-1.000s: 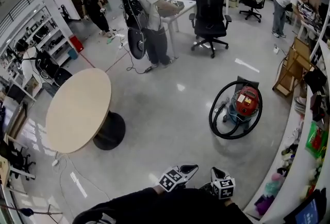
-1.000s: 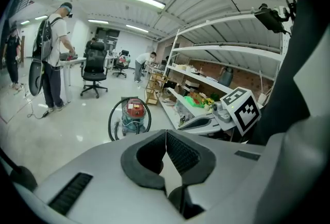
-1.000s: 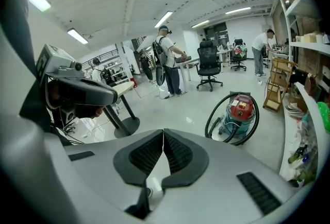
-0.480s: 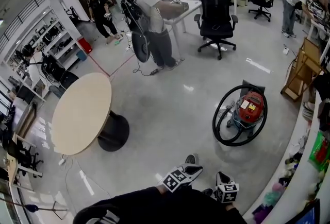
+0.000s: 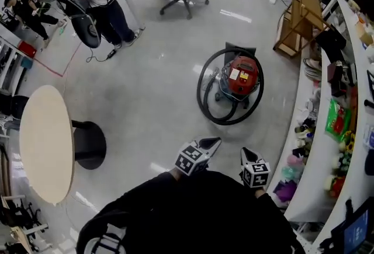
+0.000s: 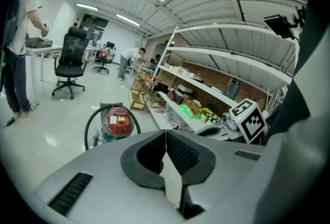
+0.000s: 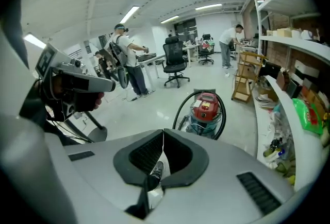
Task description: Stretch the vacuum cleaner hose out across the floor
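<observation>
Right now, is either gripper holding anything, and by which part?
Nothing is held. The left gripper and the right gripper are both shut and empty; the hose lies looped round the vacuum cleaner ahead, untouched.

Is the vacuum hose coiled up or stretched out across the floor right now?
Coiled. The black hose forms a ring around the red vacuum cleaner; none of it runs out across the floor.
</observation>
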